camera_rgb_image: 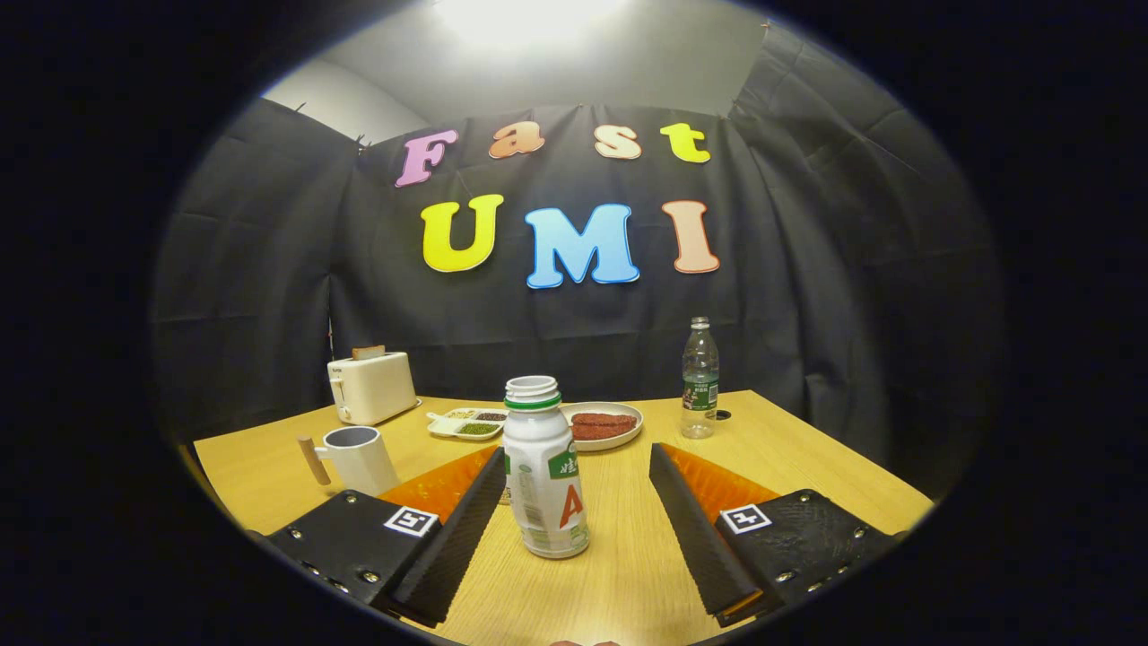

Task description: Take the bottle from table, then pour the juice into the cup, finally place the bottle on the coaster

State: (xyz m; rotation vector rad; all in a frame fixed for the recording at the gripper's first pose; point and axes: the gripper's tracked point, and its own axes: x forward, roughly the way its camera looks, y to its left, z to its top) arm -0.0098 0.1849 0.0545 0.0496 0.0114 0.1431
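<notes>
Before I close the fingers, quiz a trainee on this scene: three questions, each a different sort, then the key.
1. True or false: the gripper is shut on the bottle.
2. Which stands nearest the cup? A) toaster B) clear bottle C) plate
3. Fill in: the bottle stands upright on the table with its cap ____.

Key: 1. False; the fingers are open, and the bottle stands between them, close to the left one. 2. A. 3. off.
</notes>
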